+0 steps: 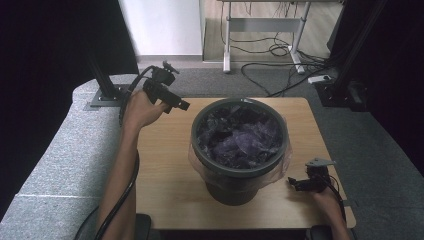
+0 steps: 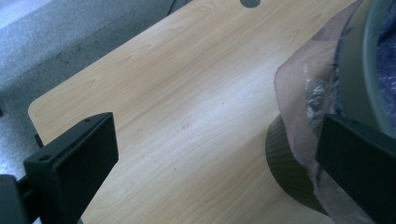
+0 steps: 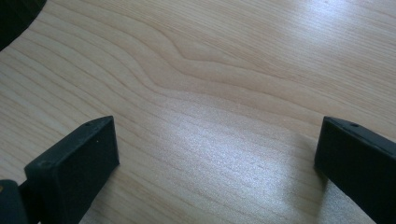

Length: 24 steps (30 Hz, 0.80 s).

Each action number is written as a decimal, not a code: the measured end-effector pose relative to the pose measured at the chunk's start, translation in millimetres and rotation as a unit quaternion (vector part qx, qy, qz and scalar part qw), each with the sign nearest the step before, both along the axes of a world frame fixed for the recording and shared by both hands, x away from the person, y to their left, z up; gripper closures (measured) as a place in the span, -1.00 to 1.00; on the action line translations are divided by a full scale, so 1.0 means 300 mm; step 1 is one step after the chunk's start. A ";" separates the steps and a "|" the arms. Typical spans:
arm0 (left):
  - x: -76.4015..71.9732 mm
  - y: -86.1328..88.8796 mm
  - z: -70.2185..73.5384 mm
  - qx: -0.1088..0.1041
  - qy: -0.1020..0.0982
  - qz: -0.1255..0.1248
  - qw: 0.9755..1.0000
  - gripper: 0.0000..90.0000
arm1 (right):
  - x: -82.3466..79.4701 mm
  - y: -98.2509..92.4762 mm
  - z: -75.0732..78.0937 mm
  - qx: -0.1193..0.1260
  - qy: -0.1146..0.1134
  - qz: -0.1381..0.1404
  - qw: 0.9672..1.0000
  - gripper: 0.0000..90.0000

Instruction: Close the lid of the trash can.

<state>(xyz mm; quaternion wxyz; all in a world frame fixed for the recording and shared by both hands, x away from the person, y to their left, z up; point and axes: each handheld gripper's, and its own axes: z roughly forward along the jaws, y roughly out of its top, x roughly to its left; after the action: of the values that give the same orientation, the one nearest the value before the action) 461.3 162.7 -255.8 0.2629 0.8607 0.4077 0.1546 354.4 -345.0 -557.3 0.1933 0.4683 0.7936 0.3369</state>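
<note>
The right gripper [image 1: 294,183] rests near the table's [image 1: 165,190] near right corner, jaws wide and empty. The bin [image 1: 240,150] stands mid-table, its liner's contents indistinct. Toward the far left corner, the left gripper [image 1: 182,106] hovers agape, holding nothing.

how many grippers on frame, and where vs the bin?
2. The left gripper is held up at the far-left side of the bin, fingers open and empty. The right gripper sits low over the table at the bin's near-right, fingers open.
</note>
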 end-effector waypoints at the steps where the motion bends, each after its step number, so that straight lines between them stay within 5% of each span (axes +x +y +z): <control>1: -0.002 0.008 -0.010 -0.001 -0.003 0.001 1.000 -1.00 | 0.000 0.000 0.000 0.000 0.000 0.000 1.000 -1.00; 24: -0.051 0.149 -0.290 -0.050 -0.055 0.017 0.997 -1.00 | 0.000 0.000 0.000 -0.001 0.000 0.000 1.000 -1.00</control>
<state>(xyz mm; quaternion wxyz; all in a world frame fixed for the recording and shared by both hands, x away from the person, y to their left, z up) 446.0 207.5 -342.9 0.3246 0.8297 0.4144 0.1857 354.4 -345.1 -557.3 0.1938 0.4680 0.7940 0.3361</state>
